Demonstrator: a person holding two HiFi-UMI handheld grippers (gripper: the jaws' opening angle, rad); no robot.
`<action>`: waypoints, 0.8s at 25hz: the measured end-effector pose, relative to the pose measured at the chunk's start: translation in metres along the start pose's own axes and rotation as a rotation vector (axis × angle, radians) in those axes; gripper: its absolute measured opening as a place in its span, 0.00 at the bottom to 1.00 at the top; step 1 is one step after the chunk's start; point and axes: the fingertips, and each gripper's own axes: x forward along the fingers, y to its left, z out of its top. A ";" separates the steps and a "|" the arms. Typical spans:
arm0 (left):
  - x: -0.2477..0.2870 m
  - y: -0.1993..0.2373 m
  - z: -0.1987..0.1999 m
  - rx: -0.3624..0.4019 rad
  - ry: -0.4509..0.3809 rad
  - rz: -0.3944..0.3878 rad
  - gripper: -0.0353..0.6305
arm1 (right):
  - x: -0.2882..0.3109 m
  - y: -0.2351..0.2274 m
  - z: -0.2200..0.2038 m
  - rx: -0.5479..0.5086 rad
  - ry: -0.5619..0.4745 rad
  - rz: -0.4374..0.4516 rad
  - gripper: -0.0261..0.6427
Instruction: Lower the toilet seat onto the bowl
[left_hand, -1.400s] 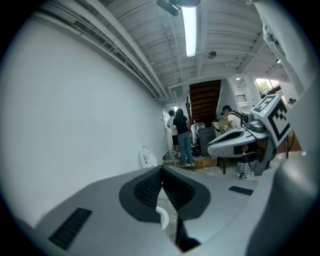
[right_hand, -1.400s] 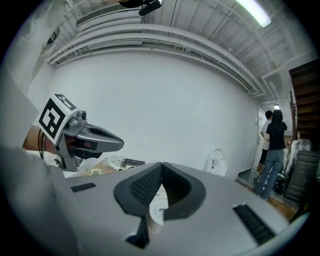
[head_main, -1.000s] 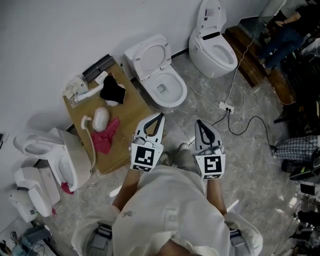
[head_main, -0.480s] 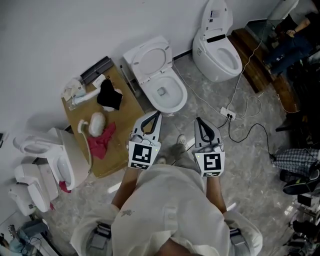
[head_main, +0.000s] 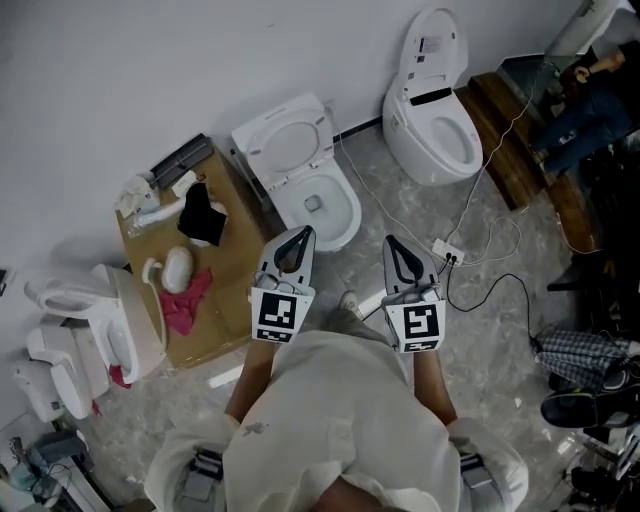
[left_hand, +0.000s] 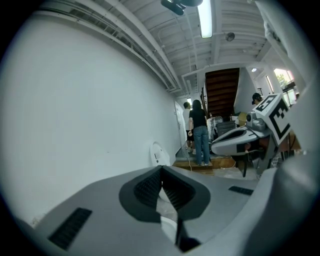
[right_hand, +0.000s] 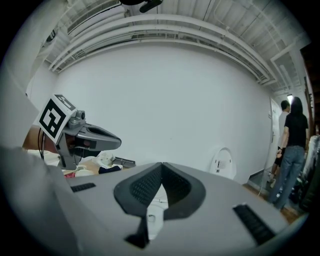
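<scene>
- Now the left gripper (head_main: 301, 234) and the right gripper (head_main: 392, 243) are held side by side, each with its jaws pinched tight together on nothing.
- The toilet seat (head_main: 288, 143) stands raised at 12 o'clock from the left gripper, tipped back toward the wall.
- The bowl (head_main: 318, 208) lies uncovered just beyond that gripper's tip, untouched.
- Another toilet (head_main: 432, 105) stands at 1 o'clock from the right gripper.

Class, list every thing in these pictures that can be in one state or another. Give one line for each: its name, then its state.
toilet seat: raised, not down on the bowl
far toilet lid: raised
left hand-held gripper: shut, nothing between its jaws
right hand-held gripper: shut, nothing between its jaws
</scene>
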 end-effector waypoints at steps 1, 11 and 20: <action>0.007 -0.002 0.002 -0.004 0.001 0.009 0.07 | 0.002 -0.009 0.000 -0.002 -0.001 0.008 0.05; 0.035 0.009 0.007 -0.019 0.027 0.104 0.07 | 0.040 -0.041 0.001 -0.001 -0.013 0.097 0.05; 0.051 0.038 -0.012 -0.045 0.052 0.156 0.07 | 0.085 -0.032 0.004 -0.019 -0.012 0.170 0.05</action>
